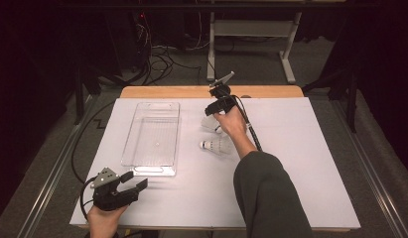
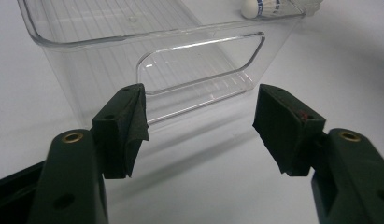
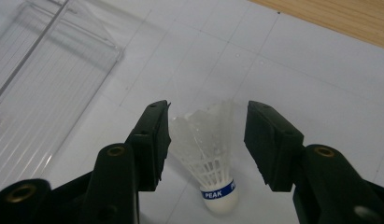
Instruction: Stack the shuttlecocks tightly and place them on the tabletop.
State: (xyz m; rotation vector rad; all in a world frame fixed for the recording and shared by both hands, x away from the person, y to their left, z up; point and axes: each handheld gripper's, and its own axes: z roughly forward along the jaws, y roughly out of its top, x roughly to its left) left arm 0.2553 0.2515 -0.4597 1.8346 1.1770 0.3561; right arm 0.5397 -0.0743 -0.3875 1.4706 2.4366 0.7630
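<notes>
While the right gripper hangs over the far centre of the white sheet, its jaws stand apart and straddle a shuttlecock without clamping it; in the right gripper view the left pad is just beside the feathers, the right pad clear of them. That shuttlecock lies on the sheet, cork toward 6 o'clock in that view, skirt flaring toward 12, long axis running along the gripper's own line. A second shuttlecock lies near it, toward the person, cork pointing to 9 o'clock in the high view, long axis across the table. Open sheet extends from 3 to 5 o'clock of both. The clear tray lies at 9 o'clock of them, long axis running from near to far, nothing inside. Its near end wall, with a cut-out handle, faces the left gripper, which sits near the sheet's front edge, jaws wide apart and holding nothing, close to that wall but not touching.
</notes>
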